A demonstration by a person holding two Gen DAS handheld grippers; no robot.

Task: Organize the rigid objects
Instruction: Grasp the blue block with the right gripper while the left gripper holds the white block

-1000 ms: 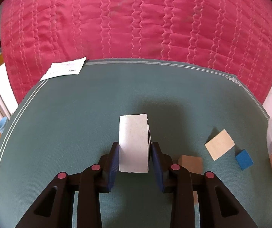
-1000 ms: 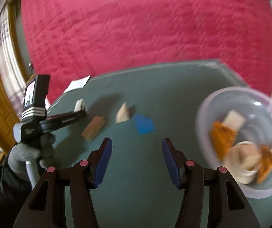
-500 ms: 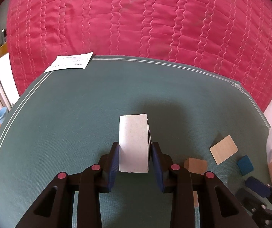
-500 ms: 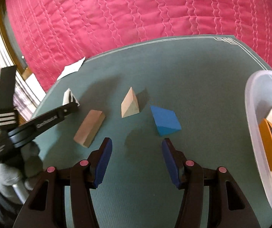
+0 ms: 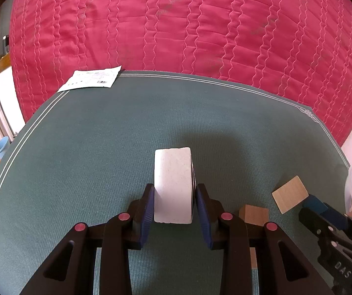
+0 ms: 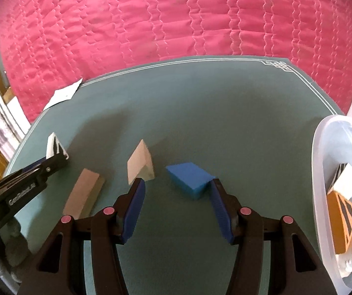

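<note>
White block (image 5: 172,184): pale, speckled face, long axis running away from the camera, clamped in the left gripper (image 5: 174,198). Right gripper (image 6: 176,191) stands half-wide, unloaded, over the blue wedge (image 6: 189,179).

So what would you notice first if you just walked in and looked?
The big pink quilt fills the whole back, behind the green mat. Right in the middle, the left gripper squeezes a white block. The right gripper is open over a blue block, with a clear tub of pieces at the right edge.
</note>
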